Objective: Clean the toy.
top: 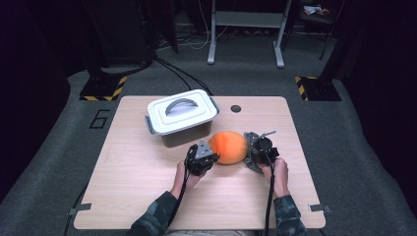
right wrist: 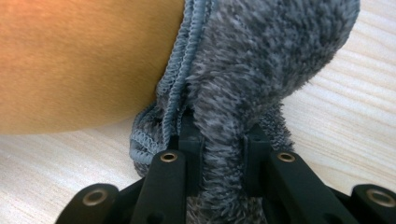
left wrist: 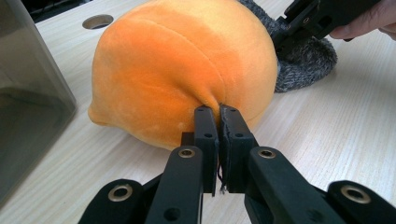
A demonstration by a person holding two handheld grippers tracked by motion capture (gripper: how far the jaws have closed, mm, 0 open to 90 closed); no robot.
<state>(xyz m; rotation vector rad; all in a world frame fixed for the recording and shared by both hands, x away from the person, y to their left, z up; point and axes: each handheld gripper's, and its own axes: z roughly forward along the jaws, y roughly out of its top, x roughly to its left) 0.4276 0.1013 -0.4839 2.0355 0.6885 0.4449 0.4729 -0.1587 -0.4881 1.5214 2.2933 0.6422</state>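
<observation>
On the far left part of the wooden table (top: 147,177) in front of you stands a storage box (top: 183,118) with a white lid and a grey handle lying flat on top. The lid is on, and latches show at its ends. Its walls are dark and translucent; in the left gripper view one wall rises at the left edge, and you cannot tell whether anything is inside.

Just in front of the box, near the table's middle, lies a round orange plush toy (top: 228,146). A fuzzy grey cloth (left wrist: 306,60), edged with blue-grey stitching, rests against the toy's right side.

Your left gripper (left wrist: 218,114) sits at the toy's near left side. Its jaws are nearly together, with a thin slit between them, and their tips press into a puckered fold of the orange fabric, so they appear to pinch a small bit of it.

Your right gripper (right wrist: 219,133) is at the toy's right side. Its jaws stand a moderate way apart with a thick fold of the grey cloth filling the space between them, gripped on both sides.

A small round hole (top: 236,108) in the table lies beyond the toy, near the far edge. Bare tabletop stretches along the near edge, the left side and the right side. The box is just beside the toy on its far left.
</observation>
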